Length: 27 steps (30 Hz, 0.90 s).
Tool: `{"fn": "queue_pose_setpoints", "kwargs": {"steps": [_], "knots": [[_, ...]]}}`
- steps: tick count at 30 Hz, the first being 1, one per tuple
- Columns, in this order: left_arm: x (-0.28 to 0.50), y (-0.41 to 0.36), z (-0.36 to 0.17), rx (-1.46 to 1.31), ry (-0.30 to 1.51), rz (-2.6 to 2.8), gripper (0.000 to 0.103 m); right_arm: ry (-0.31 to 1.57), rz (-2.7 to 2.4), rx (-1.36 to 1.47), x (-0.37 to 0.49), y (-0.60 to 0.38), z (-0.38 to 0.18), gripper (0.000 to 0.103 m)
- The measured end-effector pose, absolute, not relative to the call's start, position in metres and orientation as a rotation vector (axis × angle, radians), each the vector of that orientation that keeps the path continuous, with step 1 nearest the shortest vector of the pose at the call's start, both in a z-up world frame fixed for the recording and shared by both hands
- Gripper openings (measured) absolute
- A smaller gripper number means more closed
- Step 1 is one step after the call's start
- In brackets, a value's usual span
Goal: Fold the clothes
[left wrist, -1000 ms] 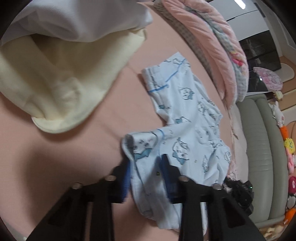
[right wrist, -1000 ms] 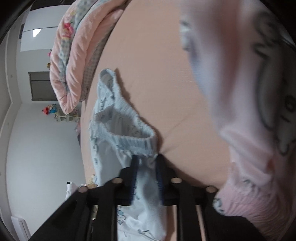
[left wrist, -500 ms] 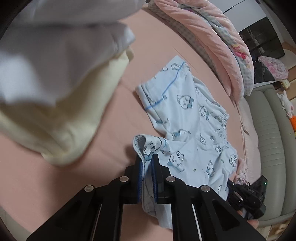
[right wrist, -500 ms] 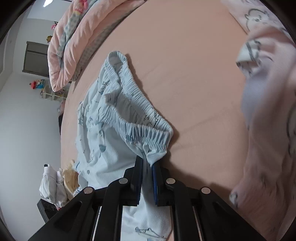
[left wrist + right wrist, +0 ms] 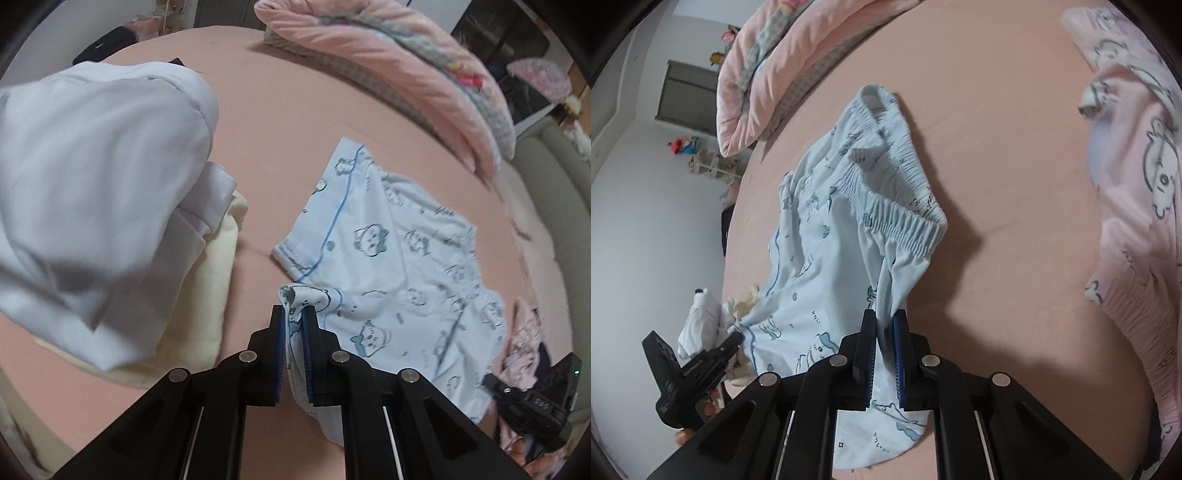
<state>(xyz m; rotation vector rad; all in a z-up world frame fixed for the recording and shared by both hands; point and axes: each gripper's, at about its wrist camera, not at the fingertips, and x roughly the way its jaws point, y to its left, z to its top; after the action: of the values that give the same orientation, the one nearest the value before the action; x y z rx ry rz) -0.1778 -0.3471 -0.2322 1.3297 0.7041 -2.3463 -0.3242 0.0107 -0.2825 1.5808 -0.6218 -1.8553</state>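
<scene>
shorts [image 5: 399, 258]: pale blue w/ little cat faces, lying on the pink bed [image 5: 288, 122], mid-bed, well apart from the far edge where the quilt [image 5: 388, 55] is heaped.
long axis: runs from the leg hems to the stretchy waistband [image 5: 897, 218]. Hems at one end, waist at the other.
left gripper [image 5: 294, 325]: jaws pressed together, pinching a leg hem corner. Cloth bunches up btwn the blue pads [image 5: 280, 354].
right gripper [image 5: 884, 332]: jaws pressed together too, pinching cloth just below the waistband. Band stands up a bit and gapes open.
which way: shorts stretch away in front of both jaws. Each gripper has one end, so the cloth hangs btwn them.
nearer: left is at the hem end, right is at the waist end. Neither is nearer the middle, I think.
next, my guess: bring one end over to the other, so hem meets waist, along the long axis.
watch out: white top [image 5: 96, 177] and cream top [image 5: 207, 302] sit just beside the left gripper; pink pj's [image 5: 1137, 221] are near the right. Fold could land on them.
</scene>
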Motion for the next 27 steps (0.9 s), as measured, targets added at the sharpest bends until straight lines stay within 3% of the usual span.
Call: {"fn": "queue_pose_setpoints", "kwargs": {"steps": [11, 14, 15, 16, 17, 18, 19, 21, 27], "knots": [[-0.169, -0.356, -0.252, 1.437, 0.794, -2.248, 0.008, -0.615, -1.899, 1.664, -0.324, 0.027, -0.299, 0.007], [-0.165, -0.355, -0.246, 1.435, 0.830, -2.261, 0.015, -0.615, -1.891, 1.671, -0.320, 0.027, -0.298, 0.008], [-0.163, -0.354, -0.244, 1.432, 0.839, -2.267, 0.026, -0.606, -1.893, 1.678, -0.318, 0.027, -0.297, 0.011], [-0.161, -0.354, -0.242, 1.429, 0.849, -2.276, 0.034, -0.612, -1.893, 1.679, -0.316, 0.028, -0.297, 0.021], [-0.160, -0.353, -0.240, 1.428, 0.867, -2.296, 0.055, -0.633, -1.878, 1.672, -0.314, 0.029, -0.296, 0.029], [-0.158, -0.352, -0.237, 1.426, 0.884, -2.315, 0.071, -0.661, -1.857, 1.663, -0.315, 0.023, -0.294, 0.042], [-0.157, -0.351, -0.235, 1.425, 0.902, -2.334, 0.073, -0.688, -1.837, 1.654, -0.315, 0.019, -0.291, 0.054], [-0.152, -0.348, -0.232, 1.424, 0.940, -2.367, 0.074, -0.732, -1.799, 1.651, -0.312, 0.018, -0.289, 0.063], [-0.138, -0.343, -0.235, 1.452, 1.032, -2.385, 0.074, -0.701, -1.751, 1.685, -0.292, 0.012, -0.288, 0.067]]}}
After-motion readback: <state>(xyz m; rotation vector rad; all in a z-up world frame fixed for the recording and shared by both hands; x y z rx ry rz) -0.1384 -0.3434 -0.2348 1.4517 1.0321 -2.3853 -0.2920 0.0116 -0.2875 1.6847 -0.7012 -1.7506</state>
